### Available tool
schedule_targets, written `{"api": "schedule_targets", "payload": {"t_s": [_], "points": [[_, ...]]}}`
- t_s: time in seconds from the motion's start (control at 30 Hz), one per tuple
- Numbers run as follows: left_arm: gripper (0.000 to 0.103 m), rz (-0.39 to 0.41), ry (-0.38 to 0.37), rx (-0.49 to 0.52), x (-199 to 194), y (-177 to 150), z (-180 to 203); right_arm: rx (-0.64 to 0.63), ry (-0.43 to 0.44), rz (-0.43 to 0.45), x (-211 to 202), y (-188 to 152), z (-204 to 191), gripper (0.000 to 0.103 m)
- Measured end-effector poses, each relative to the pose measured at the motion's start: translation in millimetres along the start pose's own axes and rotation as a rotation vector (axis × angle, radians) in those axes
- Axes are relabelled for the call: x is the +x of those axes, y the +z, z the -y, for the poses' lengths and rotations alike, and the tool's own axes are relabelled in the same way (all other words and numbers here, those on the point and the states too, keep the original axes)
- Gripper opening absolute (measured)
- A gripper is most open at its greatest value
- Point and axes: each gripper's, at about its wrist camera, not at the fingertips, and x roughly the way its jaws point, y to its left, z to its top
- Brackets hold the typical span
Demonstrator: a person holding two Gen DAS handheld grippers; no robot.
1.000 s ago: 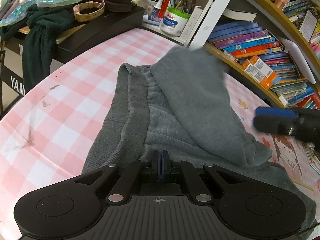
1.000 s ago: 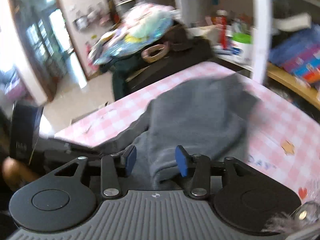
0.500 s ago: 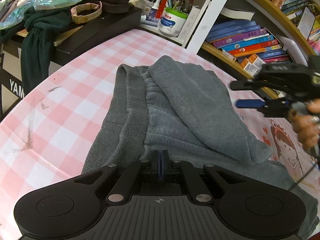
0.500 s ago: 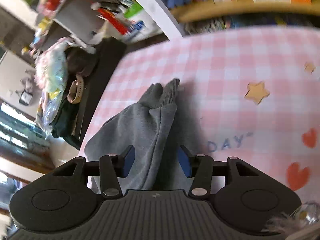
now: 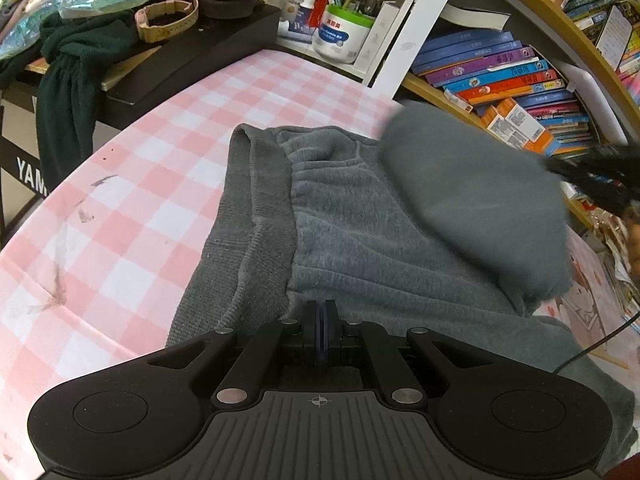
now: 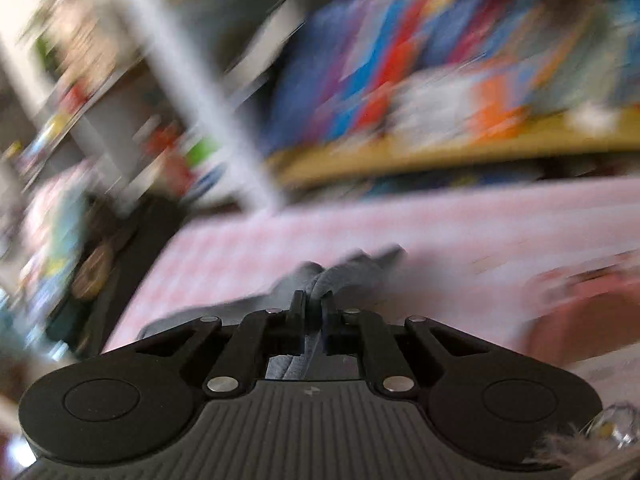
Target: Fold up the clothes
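On the pink checked counter [image 5: 168, 184] lie our gray sweatpants [image 5: 344, 240], waistband toward the far edge, one part raised off the heap at the right. Our left tool [image 5: 320, 320] sits low at the near edge of the cloth with its pads pressed together; whether fabric is caught between them we cannot tell, though we judge it is placed there to anchor the near end while the other side travels. Our right tool [image 6: 310, 308] has its fingers clamped on a bunched strip of the gray fabric, which runs back between them. That view is heavily smeared, so we read a fast swing, probably carrying this part across for 1 fold. Its dark shape [image 5: 596, 176] shows at the right edge of the left view, beside the lifted cloth.

Marks and scuffs stain the counter's left side. Around it the room is crowded: a bookshelf [image 5: 516, 92] close behind, a white tub of pens [image 5: 340, 36], and a dark green garment [image 5: 68, 80] draped over a black keyboard stand.
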Motion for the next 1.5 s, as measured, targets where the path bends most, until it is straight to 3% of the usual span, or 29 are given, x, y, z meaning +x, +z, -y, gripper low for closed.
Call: {"api": "schedule_targets", "payload": {"t_s": [0.1, 0.2, 0.23, 0.27, 0.37, 0.53, 0.63, 0.83, 1.03, 1.23, 1.37, 1.5], "points": [[0.004, -0.008, 0.000, 0.007, 0.3, 1.3, 0.6, 0.078, -0.194, 0.080, -24.4, 6.3, 51.8, 0.007], [0.004, -0.014, 0.006, 0.021, 0.7, 2.4, 2.4, 0.135, -0.354, 0.029, -29.0, -2.0, 100.8, 0.015], [0.004, -0.016, 0.006, 0.023, 0.8, 2.8, 2.7, 0.166, -0.391, -0.014, -27.9, -6.8, 116.5, 0.026], [0.004, -0.018, 0.007, 0.025, 1.3, 3.4, 3.0, 0.200, -0.412, -0.049, -27.9, -12.7, 130.4, 0.031], [0.004, -0.022, 0.011, 0.030, 1.5, 4.4, 3.2, 0.259, -0.459, -0.056, -35.0, -27.5, 155.1, 0.032], [0.004, -0.029, 0.028, 0.040, 1.5, 6.2, 5.8, 0.252, -0.441, -0.035, -39.5, -34.8, 154.0, 0.032], [0.004, -0.008, 0.038, 0.041, -2.6, 9.1, 10.8, 0.158, -0.381, -0.039, -41.2, -36.1, 136.7, 0.032], [0.004, 0.049, -0.010, 0.050, -9.6, 24.9, 20.6, -0.079, -0.248, -0.078, -54.8, -57.6, 97.0, 0.035], [0.004, -0.013, -0.069, 0.132, 9.1, 31.8, 41.7, -0.200, -0.237, -0.137, -93.8, -101.0, 91.0, 0.037], [0.004, -0.099, -0.081, 0.133, 30.2, 22.8, 40.2, -0.128, -0.322, -0.154, -143.5, -136.9, 119.9, 0.037], [0.004, -0.072, -0.101, 0.062, 39.9, 32.6, 25.4, -0.025, -0.419, -0.182, -152.9, -152.8, 146.3, 0.033], [0.005, -0.042, -0.085, 0.026, 50.5, 50.0, 17.7, 0.051, -0.449, -0.154, -154.8, -149.5, 165.1, 0.029]]}}
